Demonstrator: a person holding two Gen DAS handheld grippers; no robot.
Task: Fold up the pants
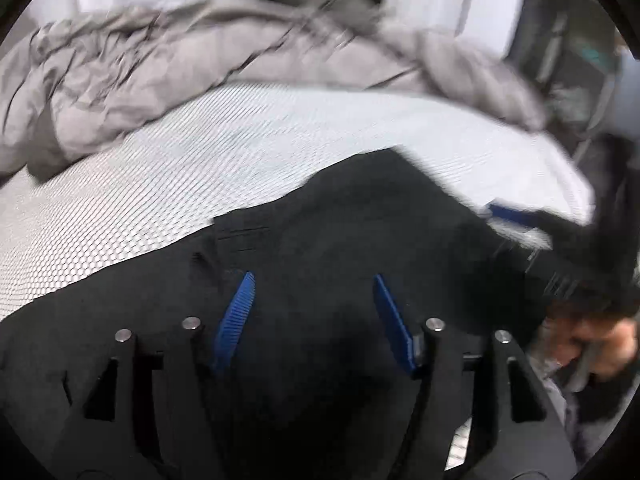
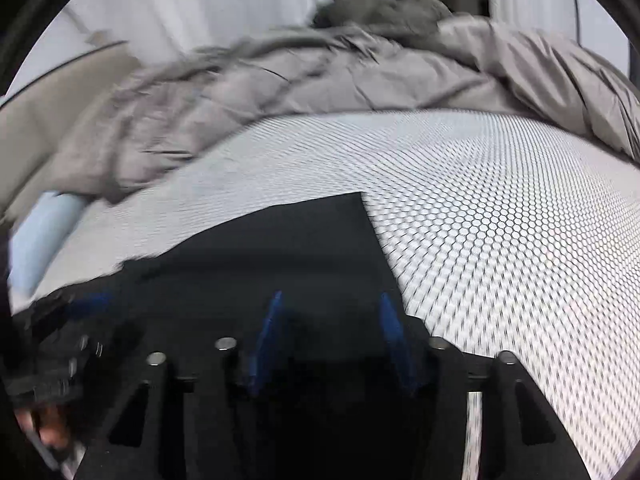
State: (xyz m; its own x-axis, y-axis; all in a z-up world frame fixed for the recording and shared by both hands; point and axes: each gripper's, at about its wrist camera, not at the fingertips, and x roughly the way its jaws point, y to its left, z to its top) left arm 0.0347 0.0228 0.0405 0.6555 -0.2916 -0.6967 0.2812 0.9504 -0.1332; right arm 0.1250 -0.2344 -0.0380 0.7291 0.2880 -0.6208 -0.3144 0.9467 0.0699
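Observation:
The black pants (image 1: pixel 340 232) lie flat on a white honeycomb-patterned bed sheet (image 1: pixel 200 148). My left gripper (image 1: pixel 314 280) is open just above the black cloth, its blue fingers (image 1: pixel 240 312) spread apart with nothing between them. In the right wrist view the pants (image 2: pixel 288 248) show a straight edge and a sharp corner toward the far right. My right gripper (image 2: pixel 330 298) is open over the pants near that edge, its blue fingers (image 2: pixel 270 332) apart and empty. The other gripper shows blurred at the right edge of the left wrist view (image 1: pixel 508 212).
A crumpled grey duvet (image 1: pixel 180 64) is heaped along the far side of the bed, also in the right wrist view (image 2: pixel 320 76). A light blue pillow (image 2: pixel 44 232) lies at the left. The patterned sheet (image 2: pixel 500 220) extends to the right. A hand (image 1: pixel 604 344) shows at lower right.

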